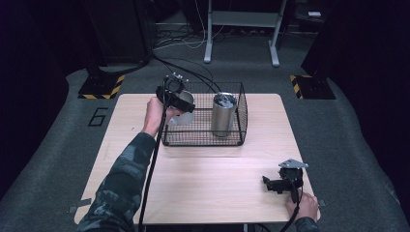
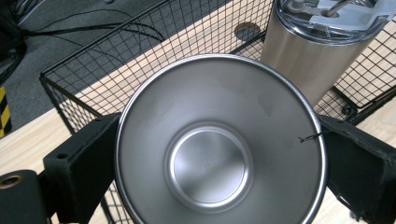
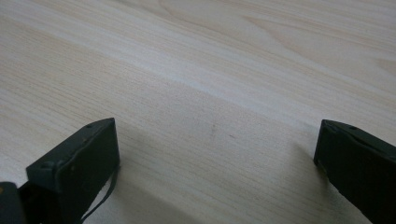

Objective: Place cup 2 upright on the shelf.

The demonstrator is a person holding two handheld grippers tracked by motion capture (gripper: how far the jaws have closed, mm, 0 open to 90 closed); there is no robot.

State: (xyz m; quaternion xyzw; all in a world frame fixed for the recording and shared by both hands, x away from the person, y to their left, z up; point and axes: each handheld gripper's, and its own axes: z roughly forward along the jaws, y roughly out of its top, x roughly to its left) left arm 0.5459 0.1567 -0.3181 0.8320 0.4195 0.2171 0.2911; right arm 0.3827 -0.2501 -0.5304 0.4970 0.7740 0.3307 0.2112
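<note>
While left claw (image 2: 219, 154) clamps steel cup (image 2: 219, 144) over basket (image 2: 84, 70), right claw (image 3: 215, 154) spread, wood beneath.

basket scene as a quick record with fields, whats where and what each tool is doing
basket: black wire basket on the wooden table
tumbler: lidded steel tumbler upright in the basket, right side
cup: open steel cup clamped between the left tool's jaws, at the basket's left end
left tool: shut on cup
right tool: open, low over bare table

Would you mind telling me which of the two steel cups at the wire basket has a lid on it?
The tall steel tumbler standing upright in the black wire basket has a clear lid; the open steel cup clamped in the left gripper has none.
</note>
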